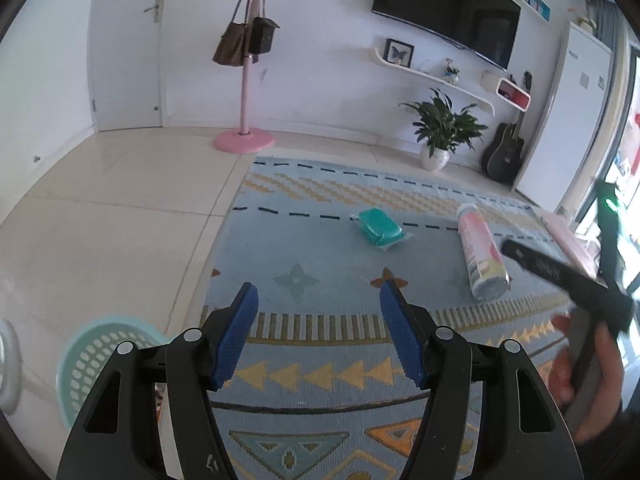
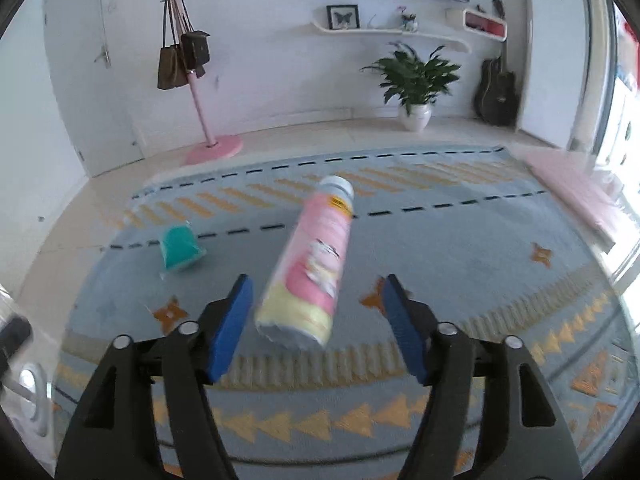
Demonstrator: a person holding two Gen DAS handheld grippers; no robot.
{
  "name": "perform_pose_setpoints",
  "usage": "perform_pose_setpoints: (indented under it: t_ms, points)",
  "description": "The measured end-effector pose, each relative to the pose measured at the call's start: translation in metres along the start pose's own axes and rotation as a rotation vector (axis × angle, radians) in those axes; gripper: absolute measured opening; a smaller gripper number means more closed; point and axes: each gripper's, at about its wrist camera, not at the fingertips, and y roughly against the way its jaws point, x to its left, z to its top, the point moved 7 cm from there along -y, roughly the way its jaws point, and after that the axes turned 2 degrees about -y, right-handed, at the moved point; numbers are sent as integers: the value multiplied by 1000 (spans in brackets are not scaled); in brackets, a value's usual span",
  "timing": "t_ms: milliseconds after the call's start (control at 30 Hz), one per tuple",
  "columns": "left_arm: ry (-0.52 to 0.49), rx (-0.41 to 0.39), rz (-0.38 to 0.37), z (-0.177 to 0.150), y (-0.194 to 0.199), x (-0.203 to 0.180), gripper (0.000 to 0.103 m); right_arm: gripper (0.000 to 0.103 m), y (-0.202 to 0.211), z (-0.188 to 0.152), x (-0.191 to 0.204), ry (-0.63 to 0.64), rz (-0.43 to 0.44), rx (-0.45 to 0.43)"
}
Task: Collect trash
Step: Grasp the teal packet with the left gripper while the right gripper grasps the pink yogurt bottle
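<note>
On the patterned blue rug (image 2: 460, 264), a pink-and-yellow cylindrical canister (image 2: 308, 268) lies at 12 o'clock ahead of the right gripper (image 2: 316, 308), jaws wide. A teal wrapped packet (image 2: 178, 249) sits at 10 o'clock. The left gripper (image 1: 319, 312) hovers wide above a mint perforated basket (image 1: 96, 360) at 8 o'clock.

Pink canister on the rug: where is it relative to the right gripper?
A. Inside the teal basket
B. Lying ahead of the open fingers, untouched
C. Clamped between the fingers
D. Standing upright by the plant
B: the pink canister lies on its side on the rug, ahead of the right gripper, whose fingers are spread apart.
</note>
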Motion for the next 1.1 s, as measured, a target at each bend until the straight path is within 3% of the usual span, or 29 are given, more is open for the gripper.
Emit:
perform_pose_setpoints:
  t_ms: [300,400,533,633,733,900,1100]
  points:
    - [-64,31,10,-9,-18,-24,62,65,-77,2,-3,-139,64,169]
    - [-64,43,-2,-11,-24,-29,62,53,-89,-3,4,-155,116,227]
    - [-102,47,-12,-8,-35,-42,63,47,-77,-7,-2,-131,140,235]
    - [-120,40,-26,7,-55,-54,70,47,-62,-15,-8,-62,138,221]
    - [-73,58,-66,26,-86,-60,70,47,-57,-25,-7,11,194,223]
    - [51,137,-88,40,-148,-53,70,47,-49,-30,-2,73,187,155]
    - [101,197,-100,48,-183,-66,70,47,-44,-31,1,86,158,132]
